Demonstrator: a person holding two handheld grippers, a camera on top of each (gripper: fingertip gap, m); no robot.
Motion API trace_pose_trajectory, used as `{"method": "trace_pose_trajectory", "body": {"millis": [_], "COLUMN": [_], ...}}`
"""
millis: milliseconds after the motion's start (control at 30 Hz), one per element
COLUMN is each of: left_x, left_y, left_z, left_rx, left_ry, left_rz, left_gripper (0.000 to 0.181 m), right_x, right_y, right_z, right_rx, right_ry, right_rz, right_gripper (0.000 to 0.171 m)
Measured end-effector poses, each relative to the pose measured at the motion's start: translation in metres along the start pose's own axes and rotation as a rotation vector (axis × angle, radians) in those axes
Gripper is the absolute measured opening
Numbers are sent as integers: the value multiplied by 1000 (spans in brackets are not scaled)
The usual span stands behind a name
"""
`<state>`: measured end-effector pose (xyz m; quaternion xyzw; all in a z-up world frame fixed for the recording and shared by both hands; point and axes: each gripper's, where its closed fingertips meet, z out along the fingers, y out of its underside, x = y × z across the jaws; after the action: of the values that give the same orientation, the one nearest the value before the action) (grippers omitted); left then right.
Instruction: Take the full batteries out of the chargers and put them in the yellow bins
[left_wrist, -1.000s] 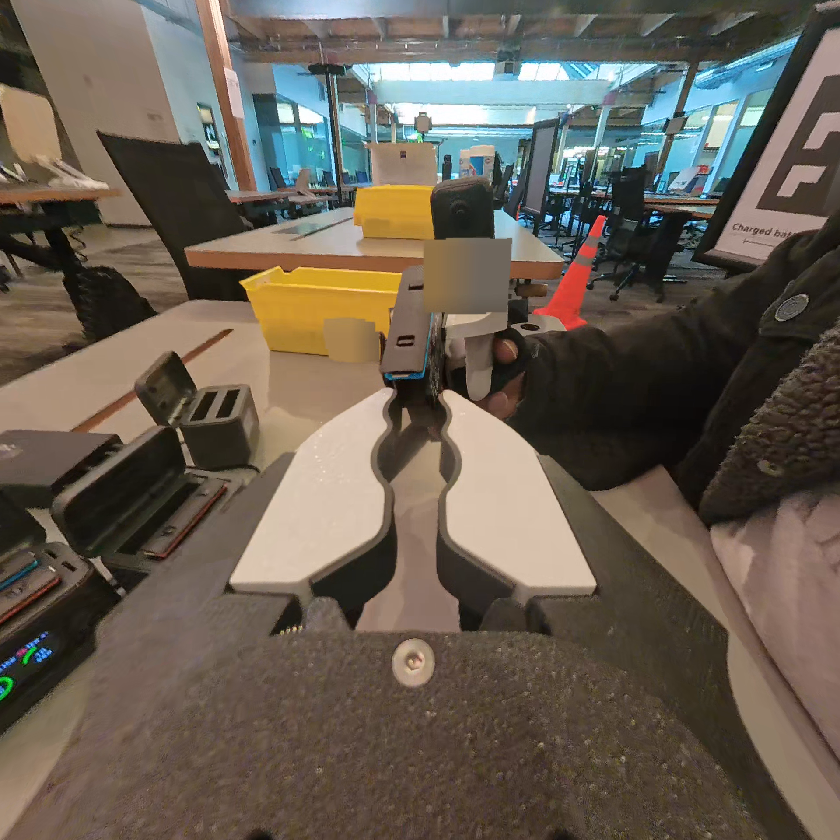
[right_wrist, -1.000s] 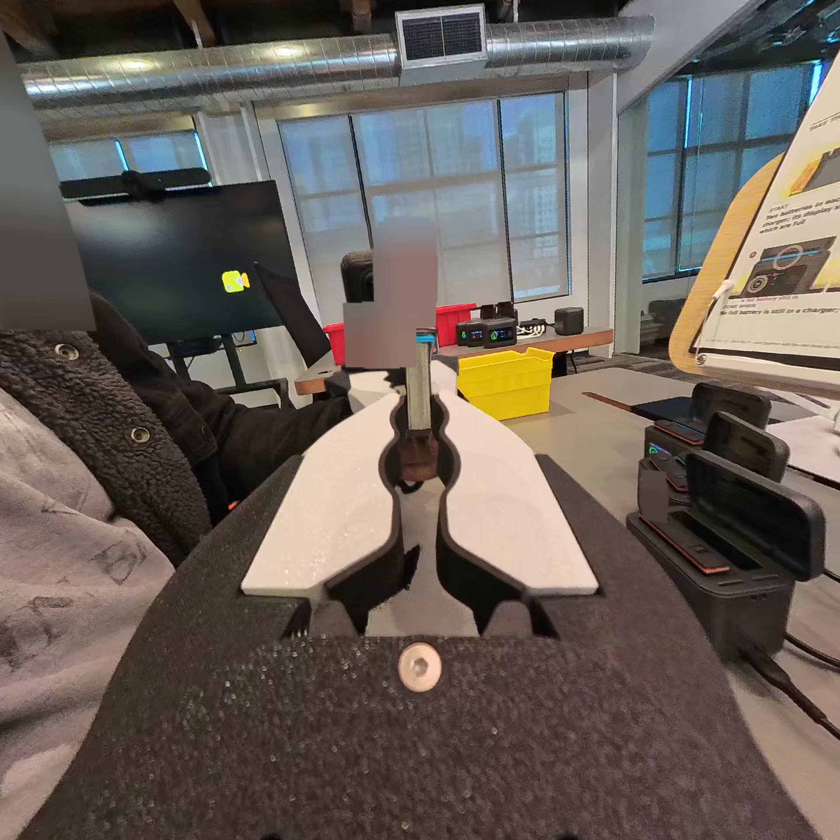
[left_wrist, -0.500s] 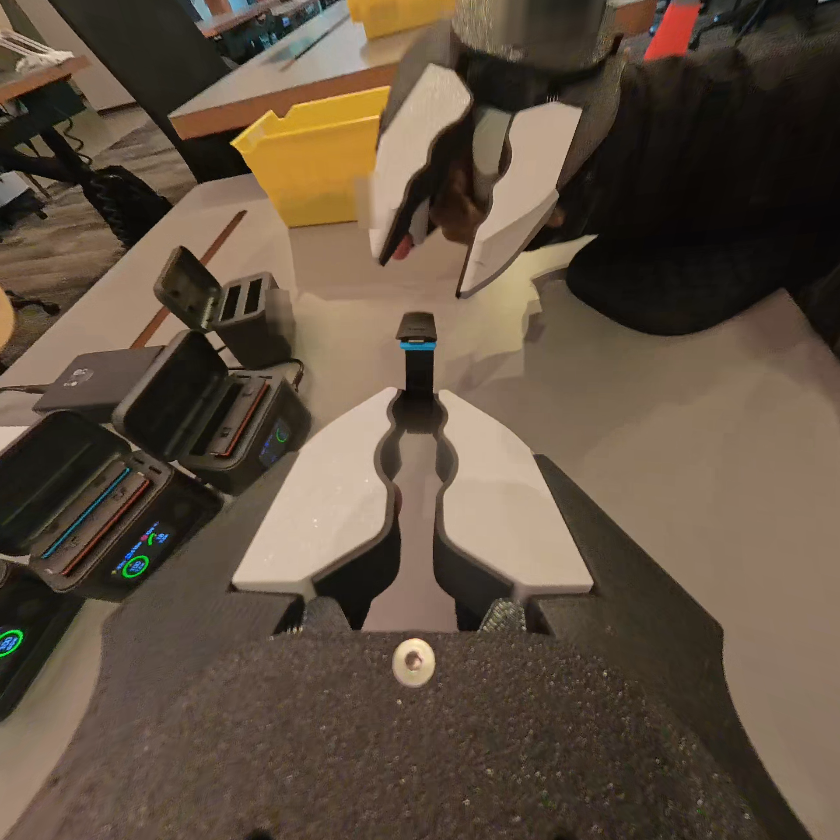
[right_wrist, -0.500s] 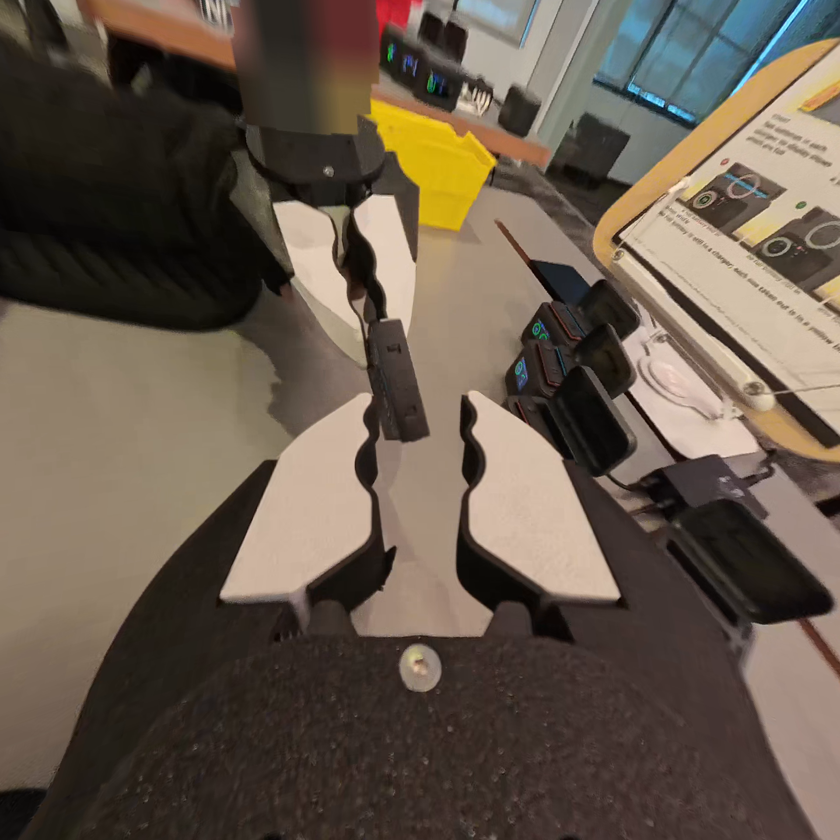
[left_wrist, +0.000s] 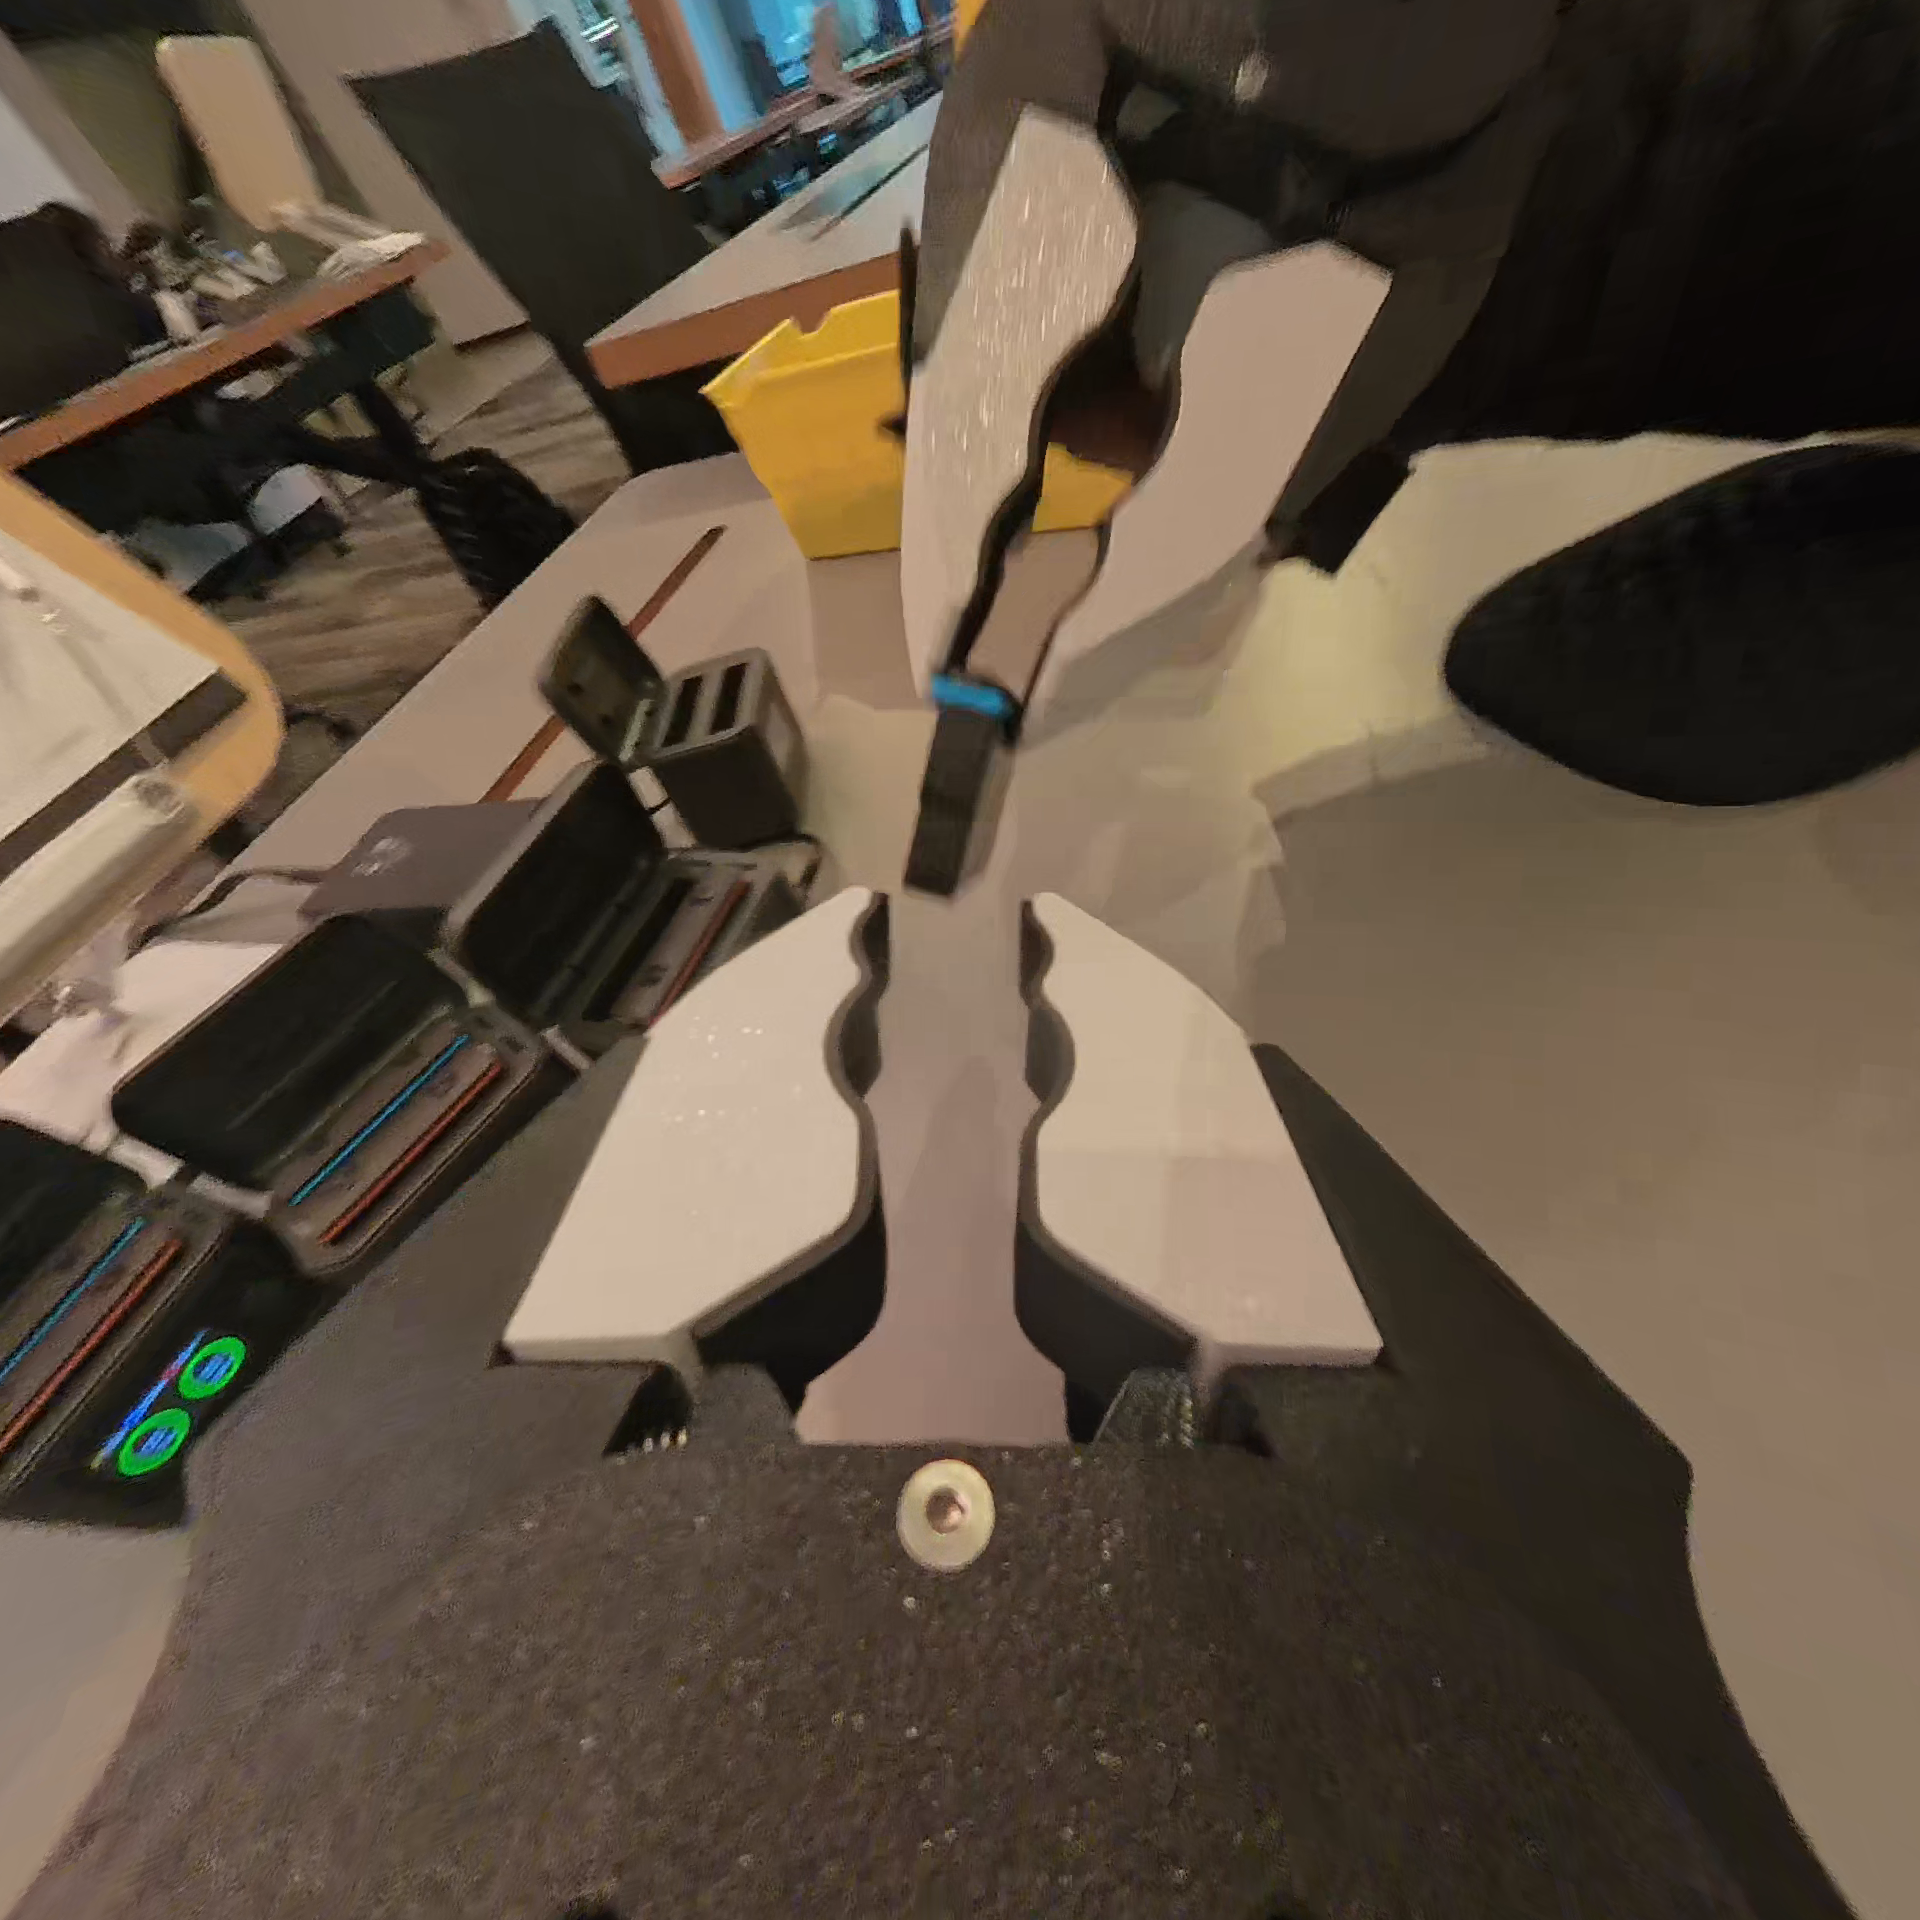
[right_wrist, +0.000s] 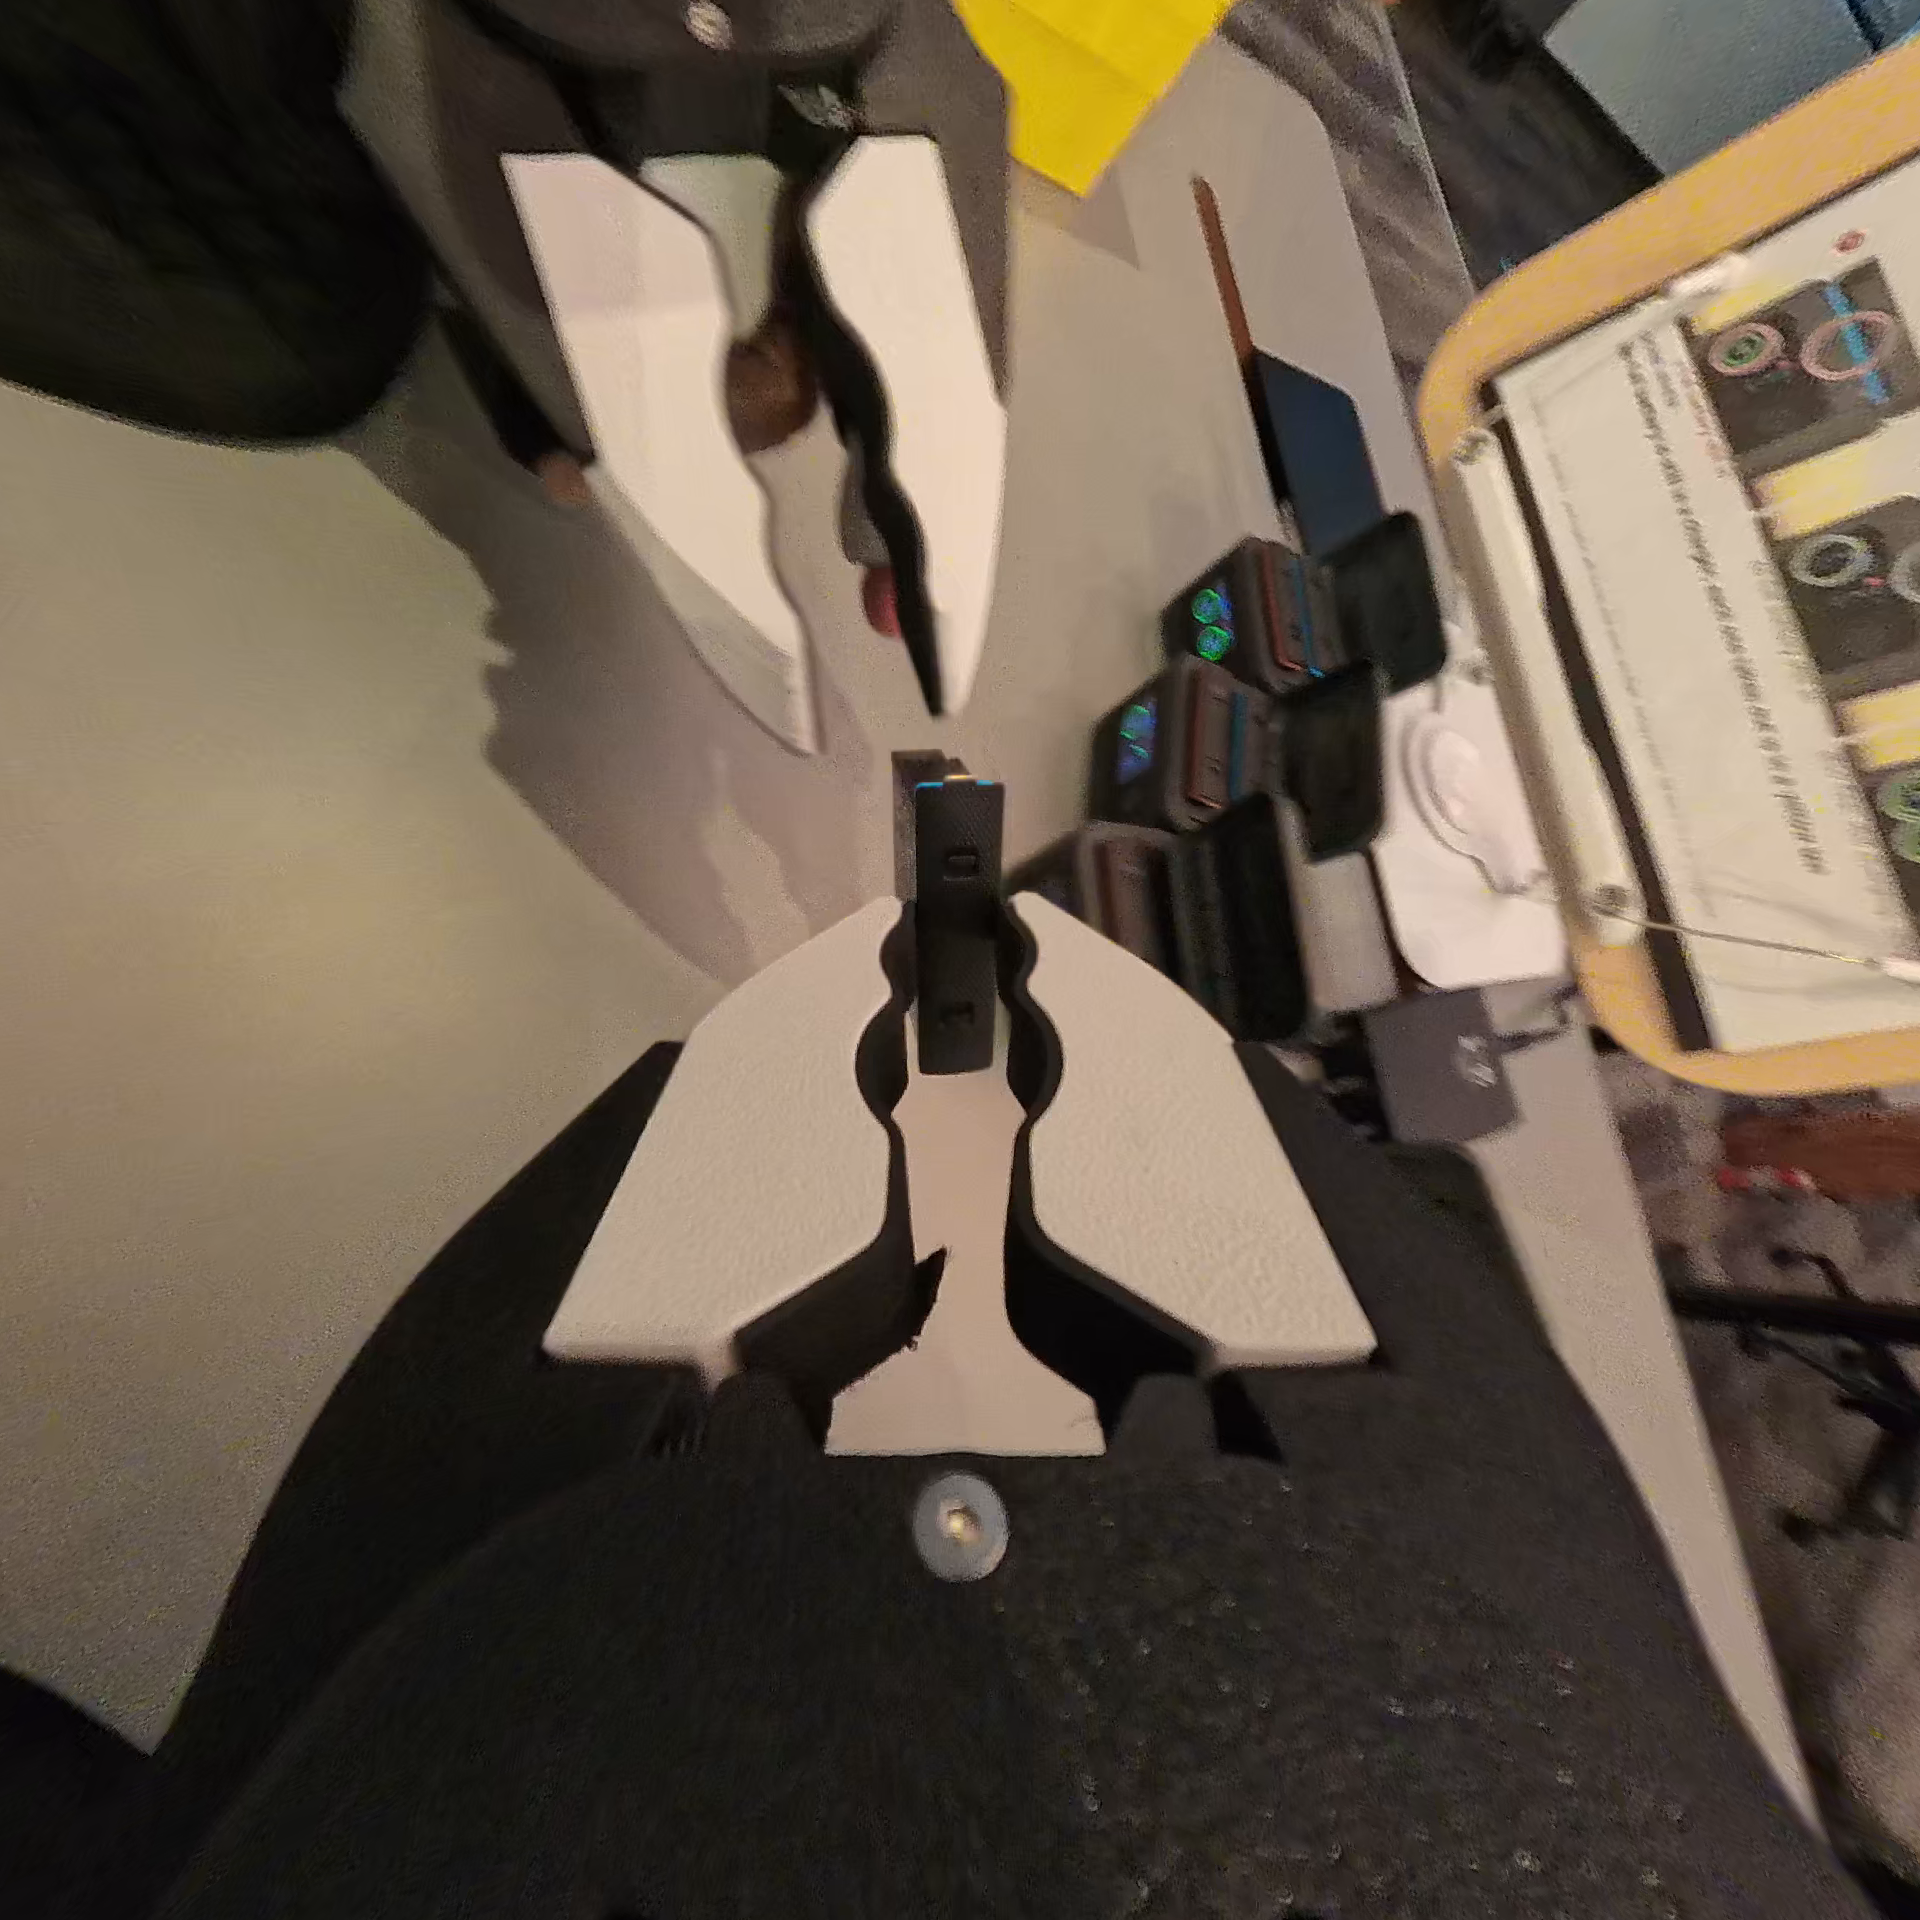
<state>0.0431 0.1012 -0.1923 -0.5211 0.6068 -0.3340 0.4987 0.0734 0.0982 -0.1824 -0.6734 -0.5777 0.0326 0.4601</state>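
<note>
- We see open black chargers (left_wrist: 312, 1101) in a row on the grey table (left_wrist: 1558, 1039) — slim batteries in their slots, green rings on one display; what the yellow bin (left_wrist: 821, 436) holds is hidden.
- The battery (right_wrist: 956, 914) is a flat, textured black slab with a blue end.
- Our right gripper (right_wrist: 951, 925) pinches it between white, wavy-edged fingers.
- Our left gripper (left_wrist: 954, 909) is spread — the battery's free end hangs just beyond its tips.
</note>
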Motion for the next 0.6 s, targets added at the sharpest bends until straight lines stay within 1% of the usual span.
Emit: {"method": "trace_pose_trajectory", "body": {"millis": [33,167,267,467,600], "left_x": [-8,-42,-67,-97,-102], "left_y": [4,21,31,41,47], "left_z": [-2,-10,-19,-46,-57], "left_rx": [-14,-45,-58,-65,-76], "left_ry": [-32,-180,-311,-533,-591], "left_rz": [-21,-106,-159,-232,-280], "left_gripper": [26,24,22,19,16], "right_x": [13,64,88,101,102], "right_y": [1,8,12,28,35], "right_z": [-2,0,12,42,55], "right_rx": [-36,-184,-271,-421,-478], "right_ry": [18,53,21,-93,-145], "right_rz": [-9,-47,-62,-54,-34], "right_gripper": [14,14,14,14,14]}}
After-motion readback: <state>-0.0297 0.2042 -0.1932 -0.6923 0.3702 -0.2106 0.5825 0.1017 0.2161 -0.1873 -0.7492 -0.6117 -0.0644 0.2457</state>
